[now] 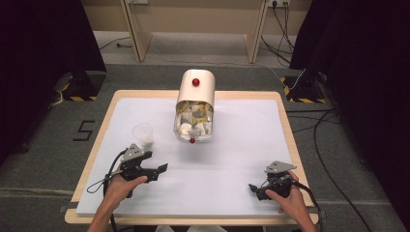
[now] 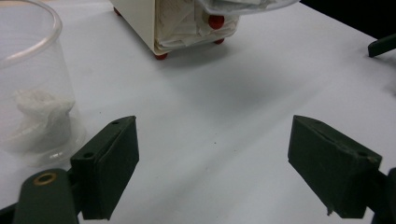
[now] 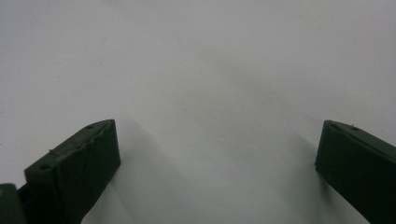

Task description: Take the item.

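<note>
Your left tongs [image 2: 212,170] and right tongs [image 3: 217,170] are both spread, empty, over the table [image 1: 232,159]. Just beside your left tongs stands a clear cup [image 1: 143,135] holding crumpled tissue; the cream box [image 1: 195,104] sits farther back.

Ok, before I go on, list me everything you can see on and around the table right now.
table: one, wooden rim with a white top, centre of the high view.
dispenser box: one, cream with red knobs, clear front showing white packets, far middle of the table.
plastic cup: one, clear, something white and crumpled inside, left of the box, just beyond the left claw.
wooden frame legs: two, light wood, on the floor beyond the table.
cables: several, black, on the floor at right.
floor marking: one, black "5", left of the table.
left claw: one, black, open, near left of the table, held by the left hand.
right claw: one, black, open, near right, held by the right hand.
</note>
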